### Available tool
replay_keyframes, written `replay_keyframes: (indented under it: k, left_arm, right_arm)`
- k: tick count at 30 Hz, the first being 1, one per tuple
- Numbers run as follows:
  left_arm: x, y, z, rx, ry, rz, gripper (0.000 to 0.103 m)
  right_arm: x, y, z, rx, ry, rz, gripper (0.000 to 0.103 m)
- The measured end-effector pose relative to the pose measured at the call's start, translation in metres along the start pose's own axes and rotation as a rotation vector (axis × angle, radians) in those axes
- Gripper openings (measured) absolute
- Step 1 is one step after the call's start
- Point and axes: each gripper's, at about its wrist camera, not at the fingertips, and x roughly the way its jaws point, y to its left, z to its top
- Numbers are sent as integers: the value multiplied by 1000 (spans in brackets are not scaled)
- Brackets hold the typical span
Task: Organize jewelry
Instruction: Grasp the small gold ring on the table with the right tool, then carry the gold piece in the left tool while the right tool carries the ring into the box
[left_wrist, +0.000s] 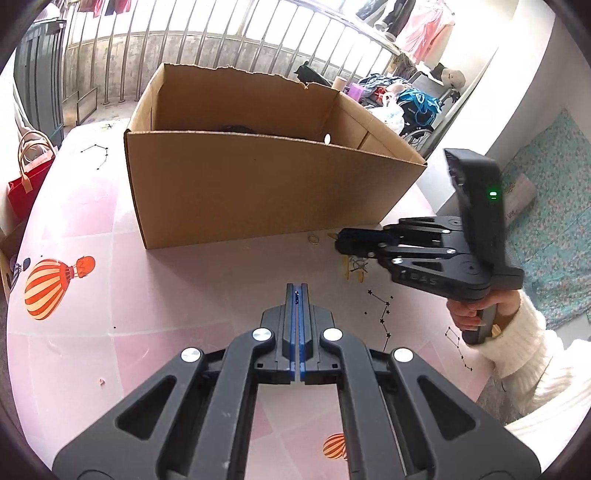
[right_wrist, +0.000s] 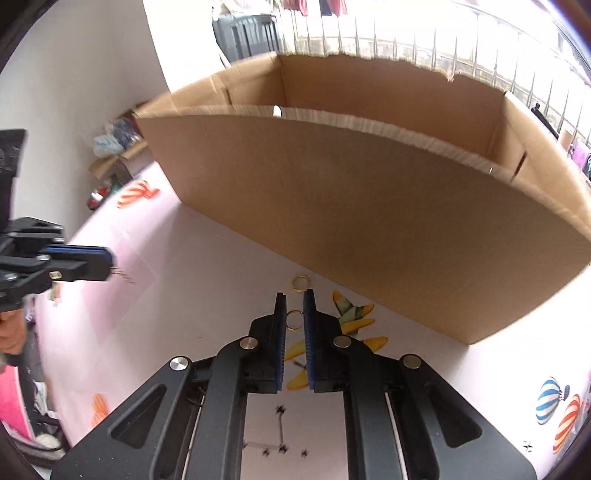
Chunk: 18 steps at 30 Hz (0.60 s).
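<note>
Open cardboard box holds something dark; left claw together, right claw clamps a gold ring.

Daylight is pouring through the barred window ahead of me, blowing out to white glare, while my fisheye lenses are bending the edges and the cardboard box is blurring slightly.

A red tote bag stands beside hanging clothes.
</note>
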Motion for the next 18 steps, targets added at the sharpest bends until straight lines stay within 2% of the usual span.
replay_keyframes:
  k: [2, 5, 8, 10, 12, 14, 16, 17, 18]
  left_arm:
    - [-3, -4, 5, 6, -12, -12, 0]
    - [-15, -13, 28, 23, -50, -73, 0]
    - [-28, -26, 71, 68, -103, -114, 0]
    - [-24, -35, 106, 106, -102, -134, 0]
    - [-2, -44, 139, 160, -31, -143, 0]
    - [36, -49, 169, 163, 82, -138, 0]
    - [80, -50, 189, 155, 189, -100, 0]
    - [108, -50, 198, 166, 277, -74, 0]
    - [132, -48, 206, 163, 323, -21, 0]
  right_arm:
    - [-21, -2, 4, 13, -31, 14, 9]
    - [-61, -6, 20, 26, -109, 41, 9]
    - [-95, -14, 43, 21, -201, 4, 9]
    - [-105, -25, 62, 29, -226, -21, 9]
    - [-103, -35, 80, 33, -214, -28, 9]
    - [-92, -47, 100, 29, -175, -70, 9]
    - [-75, -65, 114, 51, -132, -95, 9]
    - [-64, -75, 123, 67, -102, -96, 9]
    - [-55, -84, 129, 86, -84, -104, 9]
